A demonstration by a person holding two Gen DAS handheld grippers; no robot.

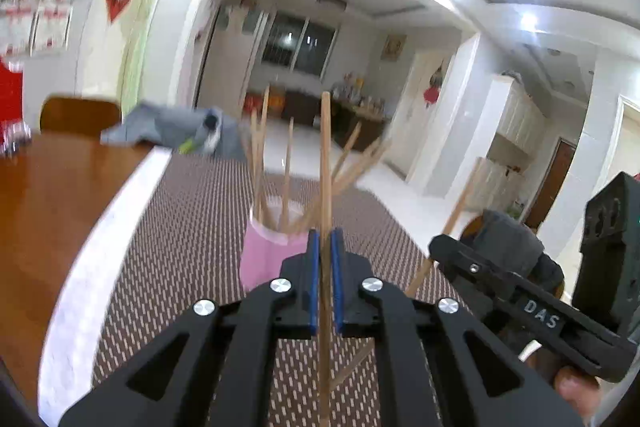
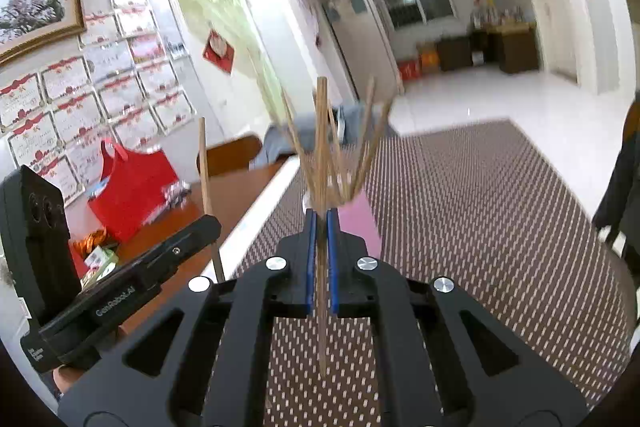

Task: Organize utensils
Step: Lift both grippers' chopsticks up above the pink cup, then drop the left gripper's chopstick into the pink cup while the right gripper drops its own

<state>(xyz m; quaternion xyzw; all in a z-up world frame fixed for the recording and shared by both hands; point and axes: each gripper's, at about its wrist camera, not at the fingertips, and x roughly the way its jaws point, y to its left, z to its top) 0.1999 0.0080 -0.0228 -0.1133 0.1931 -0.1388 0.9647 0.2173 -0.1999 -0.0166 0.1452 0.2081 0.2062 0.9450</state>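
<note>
Wooden chopsticks are what both our claws carry above the brown woven placemat (image 1: pixel 192 227) that covers the counter. At far left in the left wrist view, the bare polished brown wood counter (image 1: pixel 52 187) shows beyond a pale strip at the mat's edge, with a crumpled grey cloth (image 1: pixel 168 131) lying at its far end. Moving right, the pale pink plastic cup (image 1: pixel 264 251) stands upright on the mat, a loose fan of thin wooden chopsticks (image 1: pixel 288 163) leaning out of it in several directions. Just in front of the cup, our left claw (image 1: pixel 325 259) has its blue-padded jaws pressed together on one long wooden chopstick (image 1: pixel 326 155), which stands nearly upright, its top rising above the cup's bundle and its lower end passing down between the black arms. Further right, our right claw (image 1: pixel 440 247) shows from the side, clamped on a second, slanted wooden chopstick (image 1: pixel 460 203).

From the right wrist view, a red bag (image 2: pixel 132 187) sits on the counter at left. Beside it the left claw (image 2: pixel 212 223) holds its stick (image 2: pixel 205 163). In the centre the right claw (image 2: pixel 321 223) is closed on its own stick (image 2: pixel 321 131), upright and blurred against the cup's chopsticks. The pink cup (image 2: pixel 360 223) shows only as a sliver behind the jaws.
</note>
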